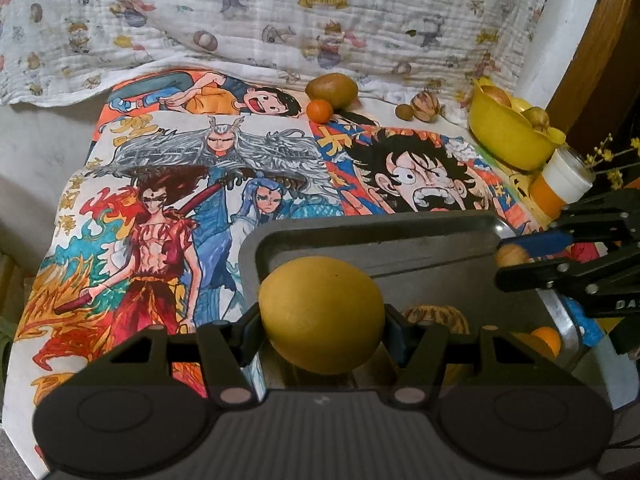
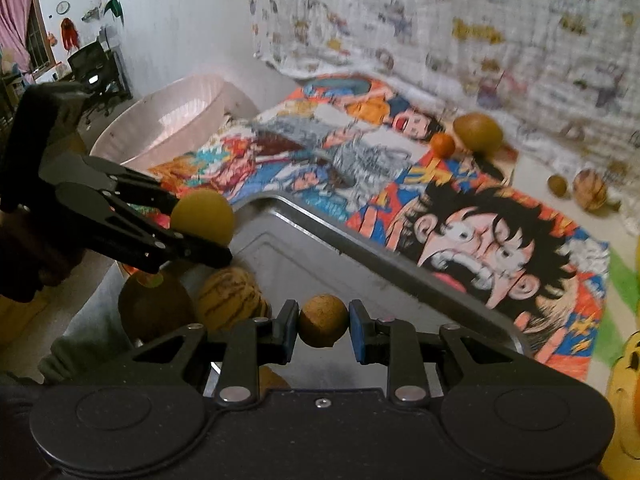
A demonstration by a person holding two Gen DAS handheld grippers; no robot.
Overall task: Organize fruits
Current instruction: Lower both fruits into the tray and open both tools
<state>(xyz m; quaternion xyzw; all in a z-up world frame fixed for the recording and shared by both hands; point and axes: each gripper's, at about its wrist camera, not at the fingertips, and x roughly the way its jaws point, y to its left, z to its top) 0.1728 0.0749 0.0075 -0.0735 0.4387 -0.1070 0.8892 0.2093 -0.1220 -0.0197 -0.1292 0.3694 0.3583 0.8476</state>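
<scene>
My left gripper (image 1: 322,334) is shut on a large yellow fruit (image 1: 322,314) and holds it over the near left corner of a metal tray (image 1: 400,236). My right gripper (image 2: 323,328) has its pads around a small brown round fruit (image 2: 323,320) over the tray (image 2: 320,248); a slight gap shows on the right pad. The right gripper also shows in the left wrist view (image 1: 520,258), the left gripper in the right wrist view (image 2: 208,240). A striped melon-like fruit (image 2: 232,300) and a dark brown fruit (image 2: 156,308) lie in the tray.
On the cartoon-printed cloth lie a brown fruit (image 1: 332,90), a small orange (image 1: 320,111), a small brown fruit (image 1: 404,111) and a striped one (image 1: 427,107). A yellow bowl (image 1: 512,136) of fruit and a jar (image 1: 560,184) stand at the right. A pink basin (image 2: 168,120) stands left.
</scene>
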